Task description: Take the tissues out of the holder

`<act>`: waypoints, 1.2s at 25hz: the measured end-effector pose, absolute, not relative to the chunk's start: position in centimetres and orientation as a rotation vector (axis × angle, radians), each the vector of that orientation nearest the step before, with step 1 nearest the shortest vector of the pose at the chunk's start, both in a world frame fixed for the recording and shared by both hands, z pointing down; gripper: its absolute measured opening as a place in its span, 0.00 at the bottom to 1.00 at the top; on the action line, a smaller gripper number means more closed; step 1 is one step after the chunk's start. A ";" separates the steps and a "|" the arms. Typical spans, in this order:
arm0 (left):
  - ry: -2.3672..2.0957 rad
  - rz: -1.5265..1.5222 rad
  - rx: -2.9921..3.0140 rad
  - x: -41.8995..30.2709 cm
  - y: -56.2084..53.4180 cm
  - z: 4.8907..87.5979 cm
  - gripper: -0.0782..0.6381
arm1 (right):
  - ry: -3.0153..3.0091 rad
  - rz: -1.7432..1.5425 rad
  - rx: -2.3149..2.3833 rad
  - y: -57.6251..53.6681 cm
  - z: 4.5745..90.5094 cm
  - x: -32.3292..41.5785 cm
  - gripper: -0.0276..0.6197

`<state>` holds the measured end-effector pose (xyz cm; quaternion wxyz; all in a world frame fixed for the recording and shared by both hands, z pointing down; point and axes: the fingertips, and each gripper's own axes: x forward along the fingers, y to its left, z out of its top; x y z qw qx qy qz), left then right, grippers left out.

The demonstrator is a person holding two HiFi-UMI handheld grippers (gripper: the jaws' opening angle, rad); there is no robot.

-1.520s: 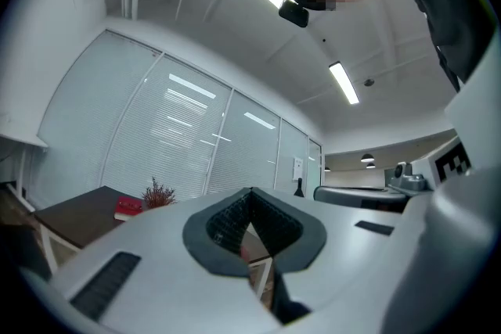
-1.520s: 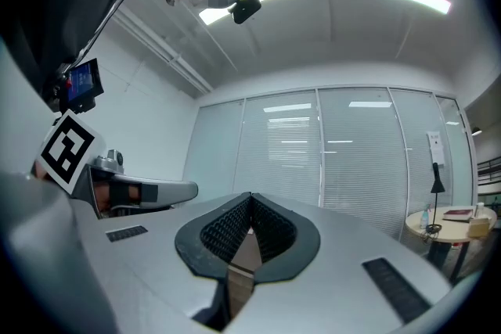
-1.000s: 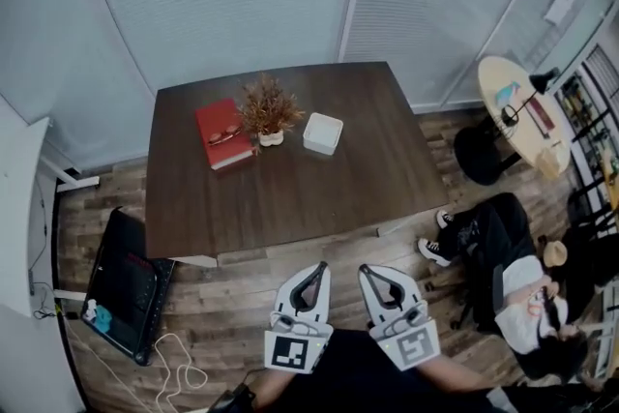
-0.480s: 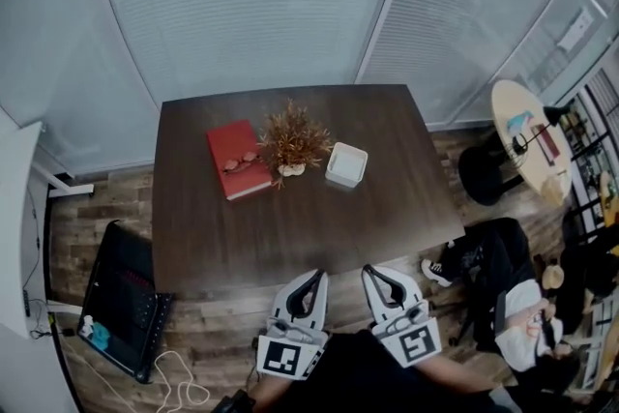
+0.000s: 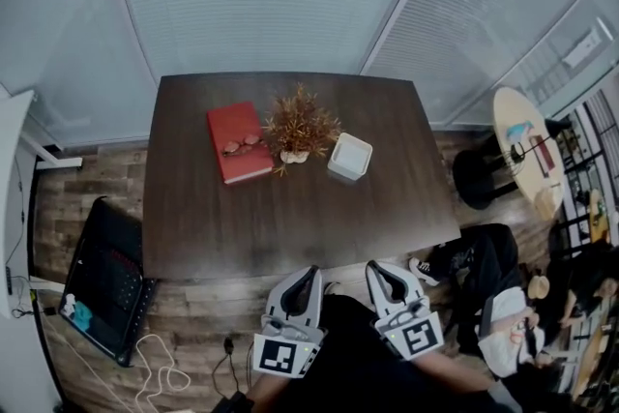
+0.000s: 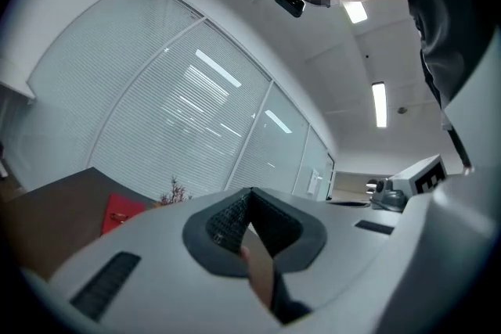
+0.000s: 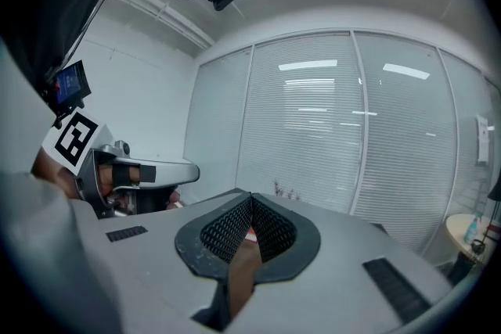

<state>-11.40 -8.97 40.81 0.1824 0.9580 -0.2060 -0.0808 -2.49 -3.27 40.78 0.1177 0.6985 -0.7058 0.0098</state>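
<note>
Both shut and empty, left tongs (image 5: 310,272) and right tongs (image 5: 373,268) hang well short of the holder (image 5: 349,157).

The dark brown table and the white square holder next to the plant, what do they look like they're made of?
The dark brown table looks like wood or wood-look laminate with a matt finish: faint streaks like grain, little glare. The white square holder looks like smooth plastic or ceramic, with rounded corners and an even white surface. It is too small to tell which.
</note>
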 end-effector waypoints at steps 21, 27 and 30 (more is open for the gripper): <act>-0.719 -0.134 2.770 -4.0 -11.0 39.7 0.10 | -2.241 0.059 2.143 -6.3 39.4 6.8 0.06; -0.824 -0.147 2.772 -0.8 -12.7 39.3 0.10 | -2.270 0.171 2.111 -8.7 41.9 11.4 0.06; -0.873 -0.142 2.765 0.9 -13.6 39.4 0.10 | -2.294 0.226 2.060 -10.4 42.8 13.3 0.06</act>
